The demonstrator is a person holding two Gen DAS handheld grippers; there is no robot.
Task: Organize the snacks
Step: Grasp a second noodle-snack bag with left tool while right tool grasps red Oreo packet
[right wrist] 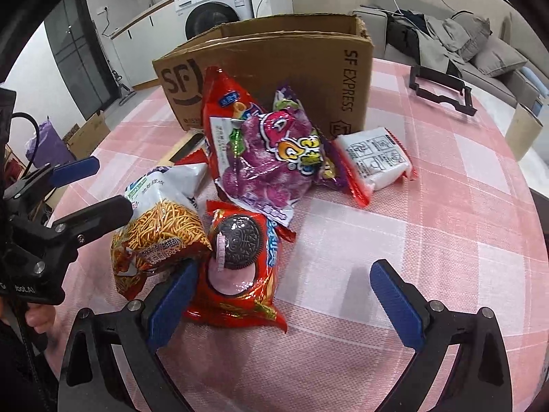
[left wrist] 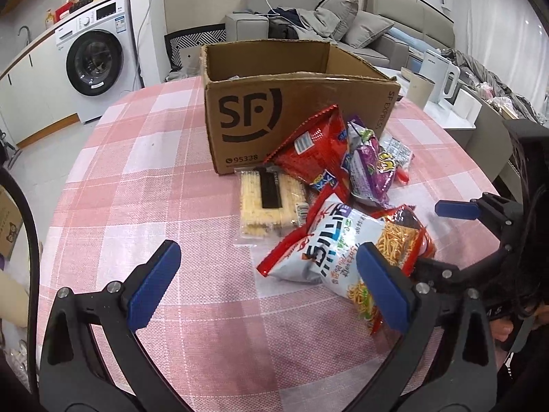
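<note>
A round table under a pink checked cloth [left wrist: 137, 158] is seen, and an open cardboard box [left wrist: 274, 103] marked SF is stood on it toward twelve o'clock in both wrist views. The snacks are heaped on the cloth just in front of the box, none of them lifted. In the left wrist view the left gripper [left wrist: 267, 285] is held wide apart over the cloth, its right-hand blue pad [left wrist: 381, 288] laid across the near end of the white and red noodle-stick bag [left wrist: 329, 240], nothing being pinched. At about eleven o'clock from that bag a clear pack of pale crackers [left wrist: 267, 202] is laid flat, and beyond it, against the box front, a red bag [left wrist: 315, 151] is propped with a purple bag [left wrist: 370, 171] touching it at three o'clock. In the right wrist view the right gripper [right wrist: 278, 295] is likewise spread open and empty, its left pad [right wrist: 171, 305] set just beside the red cookie pack [right wrist: 240, 264], which lies at the near edge of the heap. The noodle-stick bag is found at nine o'clock from that pack, touching it, and the purple bag is piled at twelve o'clock. A white packet with red ends [right wrist: 374, 161] is left at two o'clock, near the box corner. A black frame [right wrist: 442, 89] is seen on the cloth farther out.
</note>
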